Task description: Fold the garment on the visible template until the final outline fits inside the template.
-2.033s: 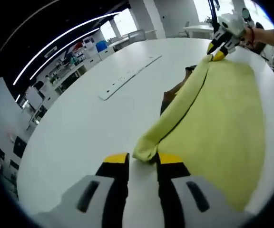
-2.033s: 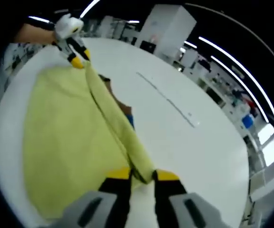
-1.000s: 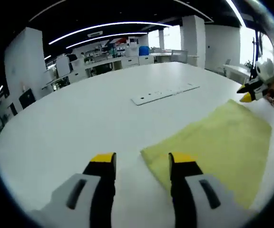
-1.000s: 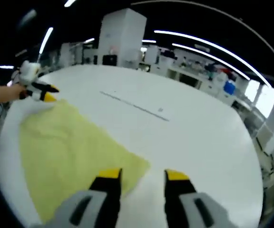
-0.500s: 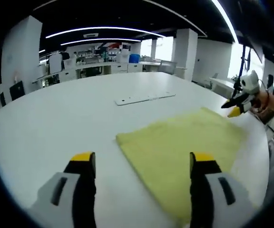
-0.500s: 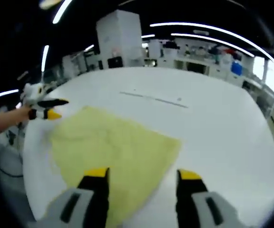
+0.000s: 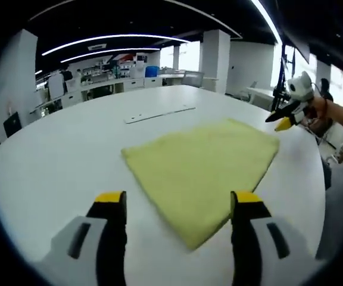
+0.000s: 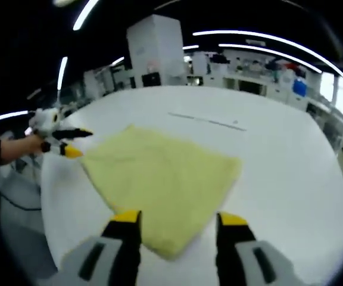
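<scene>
A folded pale-yellow garment (image 7: 200, 168) lies flat on the white round table (image 7: 52, 155); it is the yellow cloth (image 8: 159, 179) in the right gripper view too. My left gripper (image 7: 177, 205) is open, lifted above the table just short of the garment's near corner, holding nothing. My right gripper (image 8: 174, 223) is open as well, above the garment's near edge. The right gripper (image 7: 283, 122) appears at the far right of the left gripper view, beyond the garment's far corner. The left gripper (image 8: 70, 146) appears at the left of the right gripper view, held by a hand.
A long flat white strip (image 7: 159, 113) lies on the table beyond the garment, seen as a thin line (image 8: 207, 121) in the right gripper view. The table edge (image 7: 320, 179) runs close to the garment on the person's side. Lab benches and a pillar stand in the background.
Both grippers have let go of the garment's folded edge and opened. They pulled back and rose, and the garment now lies flat, folded over.
</scene>
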Motion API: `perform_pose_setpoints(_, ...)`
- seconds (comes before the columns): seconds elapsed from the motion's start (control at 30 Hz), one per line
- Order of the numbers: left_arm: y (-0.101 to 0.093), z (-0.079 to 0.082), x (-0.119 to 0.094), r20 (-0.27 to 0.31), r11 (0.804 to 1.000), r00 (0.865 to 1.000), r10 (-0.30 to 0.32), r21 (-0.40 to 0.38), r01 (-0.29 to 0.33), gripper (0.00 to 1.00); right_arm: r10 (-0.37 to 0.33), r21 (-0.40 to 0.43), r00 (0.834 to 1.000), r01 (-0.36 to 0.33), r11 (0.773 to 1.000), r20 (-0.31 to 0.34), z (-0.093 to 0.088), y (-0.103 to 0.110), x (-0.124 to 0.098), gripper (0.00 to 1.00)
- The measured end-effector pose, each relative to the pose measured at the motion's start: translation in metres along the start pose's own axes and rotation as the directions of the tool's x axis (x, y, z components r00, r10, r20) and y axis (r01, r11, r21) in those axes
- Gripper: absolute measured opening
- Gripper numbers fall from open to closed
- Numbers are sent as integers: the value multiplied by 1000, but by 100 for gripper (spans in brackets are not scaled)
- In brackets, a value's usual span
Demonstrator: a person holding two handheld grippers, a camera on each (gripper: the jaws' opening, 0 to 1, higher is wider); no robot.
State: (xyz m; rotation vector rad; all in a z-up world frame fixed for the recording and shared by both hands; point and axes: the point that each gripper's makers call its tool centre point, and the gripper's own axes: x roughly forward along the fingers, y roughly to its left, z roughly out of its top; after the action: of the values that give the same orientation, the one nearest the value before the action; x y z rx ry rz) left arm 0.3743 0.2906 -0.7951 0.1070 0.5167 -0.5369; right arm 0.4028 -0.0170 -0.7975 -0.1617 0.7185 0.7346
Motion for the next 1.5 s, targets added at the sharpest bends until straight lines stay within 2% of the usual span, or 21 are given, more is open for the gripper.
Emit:
perform_pose_setpoints(0.1,-2,-5,-3,-13,1000,1000,4,5,-4,64,-4,-13,1000,4,1000,-8,-14,8,-6,41)
perform_pose_setpoints(0.27,-2,-13,-5,-31,1000,999,13,8,-13,56,-10,2,1000,10,1000,-6,-28,8,-10,37)
perform_pose_setpoints(0.4,-6,-24,-5,-73,1000,997,11,22,-9,48,-30,-11,999,30,999,-27,-44,7,-9,31)
perform_pose_setpoints(0.43,-4,-31,-3,-77,999,997,12,31,-10,46,-32,-12,999,31,999,-27,-46,7,-9,29)
perform_pose_setpoints(0.67,-1,-42,0,-100,1000,995,10,28,-7,33,-47,26,999,48,999,-16,-58,4,-4,16)
perform_pose_setpoints(0.8,-3,-44,1,-106,1000,994,4,5,-4,25,-13,135,1000,9,991,26,-56,10,0,15)
perform_pose_setpoints(0.97,-3,-47,7,-113,1000,994,-13,-28,10,18,-9,173,998,-2,985,63,-53,10,5,7)
perform_pose_setpoints(1.03,-6,-46,6,-114,996,993,-34,-86,24,13,-10,167,998,-1,986,64,-52,9,7,3)
perform_pose_setpoints(1.07,-4,-45,6,-111,996,993,-33,-84,24,12,-10,159,998,0,987,61,-52,9,7,0)
perform_pose_setpoints(1.23,-12,-44,3,-121,995,992,-43,-90,33,8,-12,142,998,4,990,59,-52,7,9,0)
perform_pose_setpoints(1.4,-12,-41,3,-119,997,992,-41,-64,34,5,-8,98,997,1,995,75,-45,2,-1,0)
perform_pose_setpoints(1.5,-14,-38,1,-119,998,992,-41,-52,35,5,0,55,998,-4,998,62,-45,2,-6,0)
